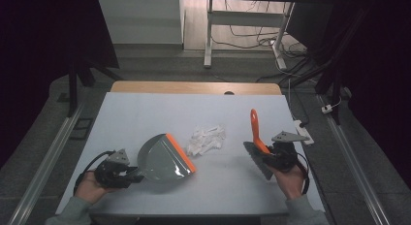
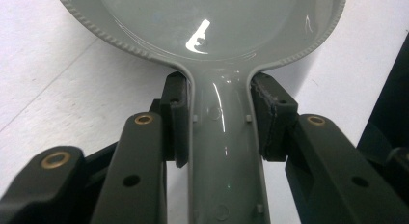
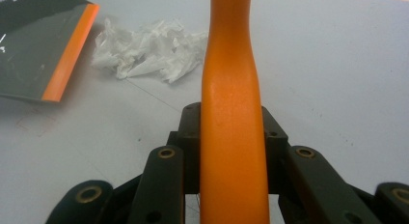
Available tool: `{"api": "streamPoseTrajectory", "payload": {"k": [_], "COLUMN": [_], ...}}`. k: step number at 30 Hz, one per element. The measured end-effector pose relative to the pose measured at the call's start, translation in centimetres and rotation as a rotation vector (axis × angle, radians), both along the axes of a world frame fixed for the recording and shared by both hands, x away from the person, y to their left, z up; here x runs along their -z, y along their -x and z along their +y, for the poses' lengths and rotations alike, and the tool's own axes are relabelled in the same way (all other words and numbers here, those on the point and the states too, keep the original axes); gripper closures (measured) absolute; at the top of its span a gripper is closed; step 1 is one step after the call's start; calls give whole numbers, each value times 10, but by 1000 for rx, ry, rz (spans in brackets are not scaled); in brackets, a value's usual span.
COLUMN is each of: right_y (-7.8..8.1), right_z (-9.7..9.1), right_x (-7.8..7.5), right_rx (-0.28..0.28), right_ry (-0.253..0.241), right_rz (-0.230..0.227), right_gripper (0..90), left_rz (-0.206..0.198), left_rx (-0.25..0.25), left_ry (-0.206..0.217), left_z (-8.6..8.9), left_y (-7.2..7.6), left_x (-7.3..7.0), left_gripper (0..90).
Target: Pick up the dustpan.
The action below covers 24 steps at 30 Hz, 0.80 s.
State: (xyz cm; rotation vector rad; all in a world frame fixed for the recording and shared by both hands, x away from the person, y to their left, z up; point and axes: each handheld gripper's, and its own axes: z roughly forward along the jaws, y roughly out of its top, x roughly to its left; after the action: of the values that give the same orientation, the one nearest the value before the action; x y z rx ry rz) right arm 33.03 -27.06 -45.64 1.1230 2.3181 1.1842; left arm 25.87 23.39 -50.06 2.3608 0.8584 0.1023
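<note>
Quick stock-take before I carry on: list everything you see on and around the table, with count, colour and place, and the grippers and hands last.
dustpan: one, grey with an orange lip, left of table centre, handle clamped in the left gripper.
brush: one, orange handle, grey bristle head, right side of the table, held in the right gripper.
crumpled paper: one white pile, mid-table, between dustpan and brush.
table: one, pale top, wooden far edge.
desk frame: one, white, on the floor beyond the table, with cables under it.
power strip: one, white, at the table's right edge.
left gripper: black, shut on the dustpan handle.
right gripper: black, shut on the brush handle.
hands: two, near edge.
</note>
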Motion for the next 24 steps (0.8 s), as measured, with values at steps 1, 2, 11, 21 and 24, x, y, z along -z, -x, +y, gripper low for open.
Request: {"api": "streamPoseTrajectory", "payload": {"k": [1, 2, 11, 21, 24], "right_y": [-1, -1, -2, -3, -6], "right_z": [1, 1, 5, 7, 9], "right_x": [0, 0, 0, -2, -4], "right_rx": [-1, -1, -5, -9, -8], "right_ry": [-1, -1, 2, 1, -1], "right_rz": [1, 1, 3, -9, -13], "right_gripper": [702, 702, 702, 702, 702], "left_rz": [2, 4, 16, 33, 35], "left_rx": [4, 7, 29, 32, 30], "left_ry": [-3, -6, -27, -21, -18], "left_z": [-1, -3, -13, -17, -17], "left_y": [-1, -2, -7, -10, -10], "left_x": [1, 1, 6, 9, 9], "left_gripper": [620, 620, 621, 621, 621]}}
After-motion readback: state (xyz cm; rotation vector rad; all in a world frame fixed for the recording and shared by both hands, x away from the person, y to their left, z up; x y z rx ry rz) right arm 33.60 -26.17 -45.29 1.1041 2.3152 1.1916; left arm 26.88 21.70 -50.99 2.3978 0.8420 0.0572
